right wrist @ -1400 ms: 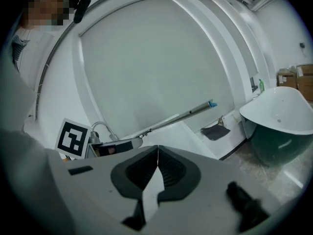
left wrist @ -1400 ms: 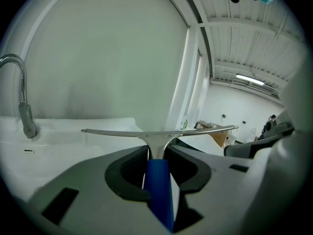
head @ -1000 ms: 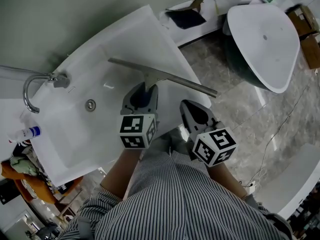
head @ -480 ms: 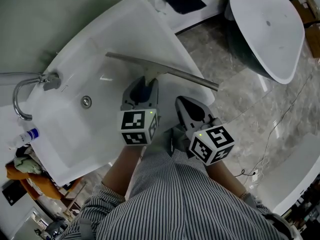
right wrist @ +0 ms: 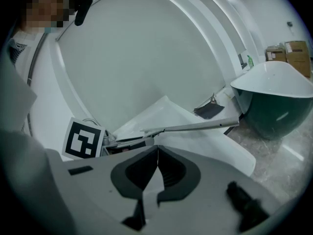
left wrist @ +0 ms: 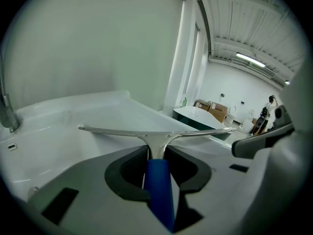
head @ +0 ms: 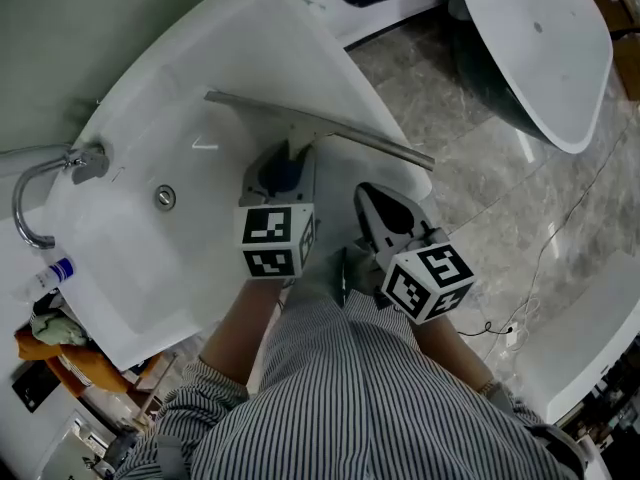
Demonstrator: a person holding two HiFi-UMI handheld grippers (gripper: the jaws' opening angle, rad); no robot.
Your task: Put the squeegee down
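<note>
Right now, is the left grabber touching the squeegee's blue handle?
Touching. The left gripper view shows the left gripper with both jaws pressed against the blue handle of the squeegee.

The squeegee (head: pixel 300 126) has its handle between the fingers (left wrist: pixel 115 182) of the left gripper (head: pixel 291 158). Its blade runs crosswise just ahead of their tips, left end over the sink (head: pixel 270 38), right end past the sink's rim, over the floor (head: pixel 480 208). The right gripper (head: pixel 370 196) lies just right of the left one, with the blade's right end ahead of its fingers. The drain (head: pixel 165 197) lies left of the left fingers, the faucet (head: pixel 85 162) farther left, a bottle (head: pixel 45 273) left and behind. A second basin (head: pixel 540 58) stands well ahead and right of the right fingers.
</note>
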